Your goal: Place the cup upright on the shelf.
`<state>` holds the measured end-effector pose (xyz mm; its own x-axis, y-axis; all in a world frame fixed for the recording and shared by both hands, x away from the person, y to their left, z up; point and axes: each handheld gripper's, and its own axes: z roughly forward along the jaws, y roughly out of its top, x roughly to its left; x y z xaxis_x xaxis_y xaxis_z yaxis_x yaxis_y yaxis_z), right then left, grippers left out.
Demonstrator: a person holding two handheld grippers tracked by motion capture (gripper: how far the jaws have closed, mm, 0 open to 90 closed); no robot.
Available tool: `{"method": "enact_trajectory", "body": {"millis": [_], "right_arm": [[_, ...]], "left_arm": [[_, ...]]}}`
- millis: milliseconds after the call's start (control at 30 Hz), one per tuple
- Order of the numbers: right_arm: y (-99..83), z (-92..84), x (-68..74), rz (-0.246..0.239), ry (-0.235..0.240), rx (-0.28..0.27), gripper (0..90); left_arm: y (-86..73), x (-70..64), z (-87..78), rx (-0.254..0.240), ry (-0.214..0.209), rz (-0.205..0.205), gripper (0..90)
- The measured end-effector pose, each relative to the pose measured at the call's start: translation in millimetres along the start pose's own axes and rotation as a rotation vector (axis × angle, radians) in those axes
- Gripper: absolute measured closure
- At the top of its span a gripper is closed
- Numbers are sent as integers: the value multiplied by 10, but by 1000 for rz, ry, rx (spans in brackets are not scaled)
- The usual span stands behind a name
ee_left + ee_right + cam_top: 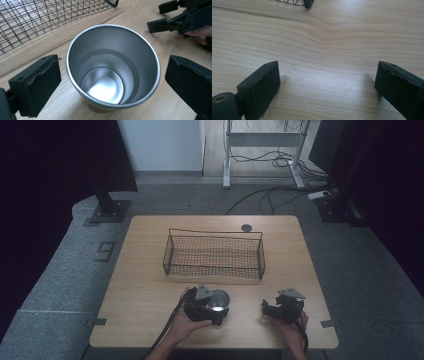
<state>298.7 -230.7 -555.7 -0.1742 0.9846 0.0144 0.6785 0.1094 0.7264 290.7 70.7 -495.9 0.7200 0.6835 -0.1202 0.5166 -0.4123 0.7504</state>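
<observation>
In the high view the person's two hands come in at six o'clock, each with a black two-jaw gripper. The left gripper (216, 306) sits near the table's front edge with a round, shiny steel cup (218, 299) at its tip. In the left gripper view that cup (112, 67) stands upright on the light wooden table (155, 105), mouth up and empty. It is between the jaws, which are spread wide at nine and three o'clock with a gap on each side, so nothing is gripped. The right gripper (270, 309) lies at about three o'clock from the cup, well apart. Its jaws gape just as wide in the right gripper view, with bare table (324, 62) between them. Farther off, at twelve o'clock from both grippers, a black rectangular wire-mesh basket (214, 251) stands at the table's middle.
</observation>
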Motion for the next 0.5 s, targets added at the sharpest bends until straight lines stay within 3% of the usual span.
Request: {"method": "enact_trajectory", "body": {"millis": [67,300,500], "right_arm": [[0,0,0,0,0,0,60],[0,0,0,0,0,0,59],[0,0,0,0,0,0,59]], "left_arm": [[1,-4,54,3,31,3,7],[-12,-12,146,3,35,12,18],[-54,0,182,-24,28,-3,136]]}}
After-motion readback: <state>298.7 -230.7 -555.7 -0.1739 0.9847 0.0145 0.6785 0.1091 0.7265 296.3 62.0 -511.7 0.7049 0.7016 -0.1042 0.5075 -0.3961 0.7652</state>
